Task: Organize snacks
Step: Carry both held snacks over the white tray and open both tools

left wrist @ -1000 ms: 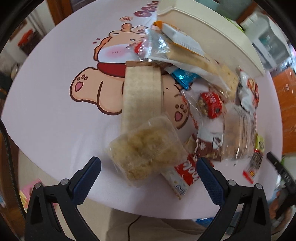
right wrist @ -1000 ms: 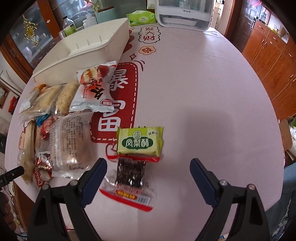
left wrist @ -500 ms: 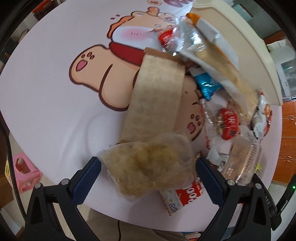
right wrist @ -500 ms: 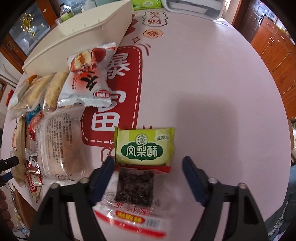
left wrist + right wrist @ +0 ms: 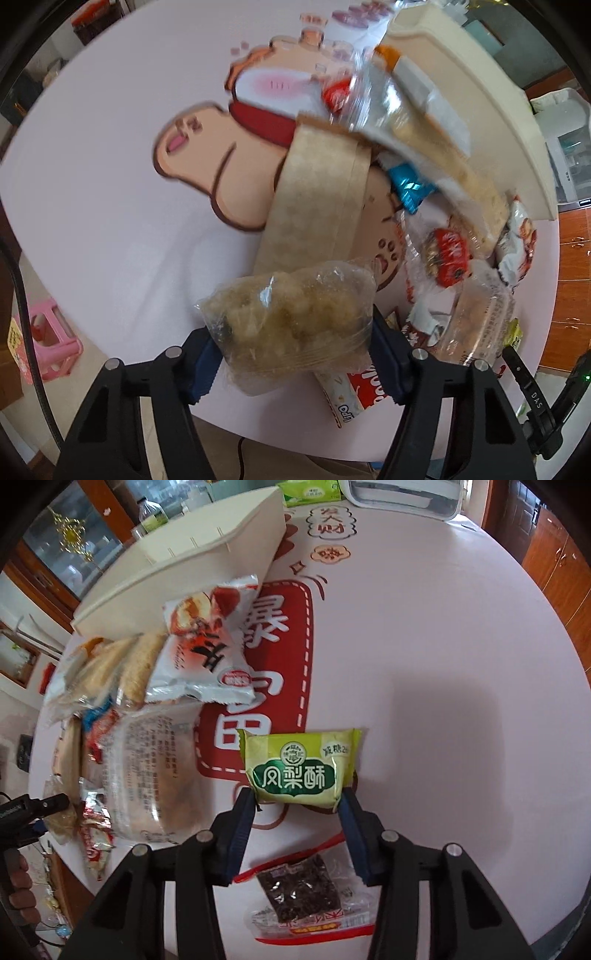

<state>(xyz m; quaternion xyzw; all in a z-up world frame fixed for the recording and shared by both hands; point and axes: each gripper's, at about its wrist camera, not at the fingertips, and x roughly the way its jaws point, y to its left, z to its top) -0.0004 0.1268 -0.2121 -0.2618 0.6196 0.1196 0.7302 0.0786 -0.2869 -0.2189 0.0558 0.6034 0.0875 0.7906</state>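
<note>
My left gripper [image 5: 291,354] is shut on a clear bag of crumbly golden snack [image 5: 291,325], held just above the pink table. Beyond it lie a long tan packet [image 5: 314,210], a blue wrapper [image 5: 408,188], red-wrapped sweets [image 5: 448,254] and a clear bread pack [image 5: 480,325]. My right gripper [image 5: 299,805] is shut on a green pineapple-cake packet [image 5: 299,768], lifted off the table. Below it lies a clear packet with a dark bar [image 5: 299,890]. A cream bin [image 5: 192,561] stands at the back left; it also shows in the left wrist view [image 5: 472,96].
A white and red snack bag [image 5: 207,650] and a clear bread pack [image 5: 162,768] lie in the pile at the left. The table edge [image 5: 110,325] is close under the left gripper. A white appliance [image 5: 402,494] stands at the far edge.
Both grippers have closed: the left on the crumbly snack bag, the right on the green packet. Both packets have lifted off the table.
</note>
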